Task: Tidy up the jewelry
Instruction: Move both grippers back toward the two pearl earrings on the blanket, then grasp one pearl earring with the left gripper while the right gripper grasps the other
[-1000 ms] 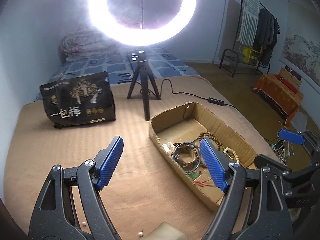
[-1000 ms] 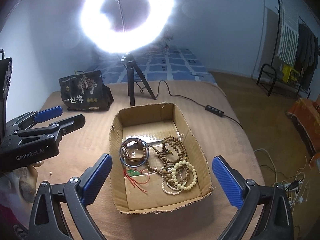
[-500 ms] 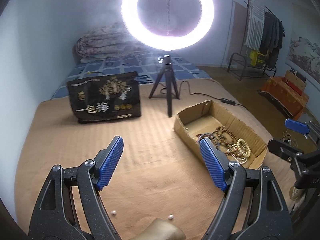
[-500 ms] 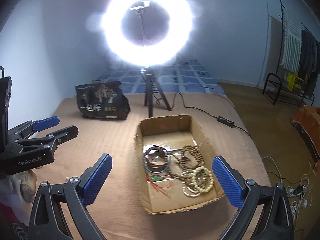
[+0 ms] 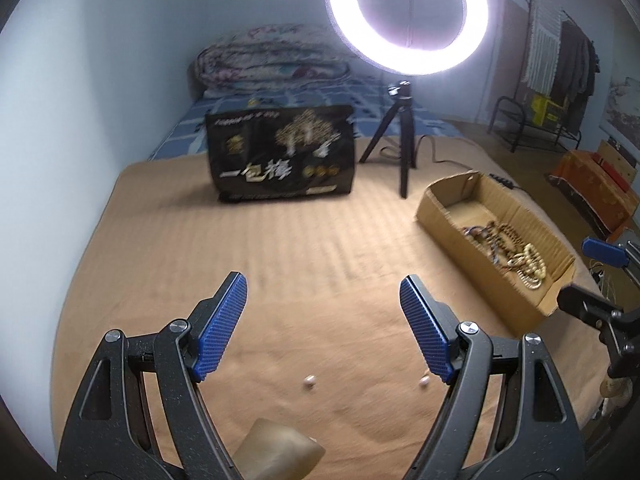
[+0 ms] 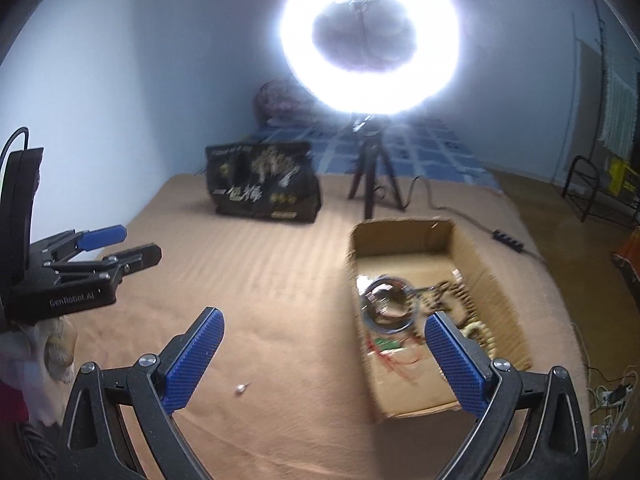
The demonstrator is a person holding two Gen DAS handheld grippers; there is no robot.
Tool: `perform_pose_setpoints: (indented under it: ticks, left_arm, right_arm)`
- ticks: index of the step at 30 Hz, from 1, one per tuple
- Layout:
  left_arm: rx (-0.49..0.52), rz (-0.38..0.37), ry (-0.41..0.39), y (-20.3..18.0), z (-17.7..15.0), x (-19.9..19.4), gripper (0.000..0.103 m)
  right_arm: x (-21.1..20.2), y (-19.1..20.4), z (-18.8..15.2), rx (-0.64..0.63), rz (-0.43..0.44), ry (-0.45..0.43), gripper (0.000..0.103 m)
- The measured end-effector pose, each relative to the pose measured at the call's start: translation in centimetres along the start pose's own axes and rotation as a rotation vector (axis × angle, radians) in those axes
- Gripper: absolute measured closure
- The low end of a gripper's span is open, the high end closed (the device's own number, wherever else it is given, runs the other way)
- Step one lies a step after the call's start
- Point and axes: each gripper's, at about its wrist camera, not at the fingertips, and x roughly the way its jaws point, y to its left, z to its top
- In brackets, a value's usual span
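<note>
Both grippers hover empty over the tan bed cover [image 5: 304, 240], fingers spread wide apart with nothing between them, which suits a search for the next piece rather than a carry.

Nearest the left gripper [image 5: 322, 312], low between its fingers [image 5: 222, 320], lie two small pale beads: one bead [image 5: 309, 380] roughly midway, a second bead [image 5: 424, 381] right against the inner side of the right-hand finger. They sit loose on the cover, outside the box, so they are probably what remains to gather. The right wrist view shows only one such bead [image 6: 241, 388], just ahead of its left-hand finger [image 6: 194, 360]; the right gripper [image 6: 320, 356] hangs above it.

Farther out, beyond the right-hand finger of each gripper, stands one open cardboard box [image 5: 492, 208], its low walls keeping the jewelry together. Inside I count one blue-rimmed ring of bangles [image 6: 390, 304], one dark wooden bead strand [image 5: 504, 236], one pale cream bead strand [image 5: 528, 262] and one small green piece with red threads [image 6: 386, 346]; blur hides any finer count.

Farthest, ahead of the fingers: one black printed bag [image 5: 280, 154], and one ring light [image 5: 408, 20] on one tripod [image 5: 402, 136], lighting the work.
</note>
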Motion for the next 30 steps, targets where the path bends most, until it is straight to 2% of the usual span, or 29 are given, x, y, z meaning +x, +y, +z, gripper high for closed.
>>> perform_pose_setpoints:
  ticks: [5,8,10,13,21,25,30]
  left_arm:
    - [-0.054,0.014,0.043,2.7,-1.6,0.5,0.022]
    - [-0.081,-0.013,0.068,3.8,-2.7,1.0,0.022]
    - [-0.083,-0.008,0.083,4.1,-3.4,1.4,0.022]
    - [-0.075,-0.013,0.103,4.3,-4.5,2.1,0.022]
    - [-0.043,-0.055,0.160,3.7,-7.2,3.8,0.023]
    - [-0.016,-0.062,0.193,2.8,-8.0,4.9,0.029]
    - [0.000,-0.076,0.235,2.0,-8.7,6.4,0.038]
  right_arm:
    - [1.8,2.1,-1.3,-0.050,0.030,0.057,0.002]
    - [2.6,2.9,-2.2,-0.063,0.050,0.076,0.005]
    - [3.3,3.3,-3.1,-0.058,0.086,0.101,0.014]
    - [4.3,4.0,-4.2,-0.063,0.134,0.129,0.021]
    - [7.4,5.3,-6.5,-0.093,0.191,0.213,0.035]
    - [8.6,5.3,-7.3,-0.106,0.217,0.259,0.047]
    - [9.7,5.4,-7.6,-0.113,0.226,0.287,0.055]
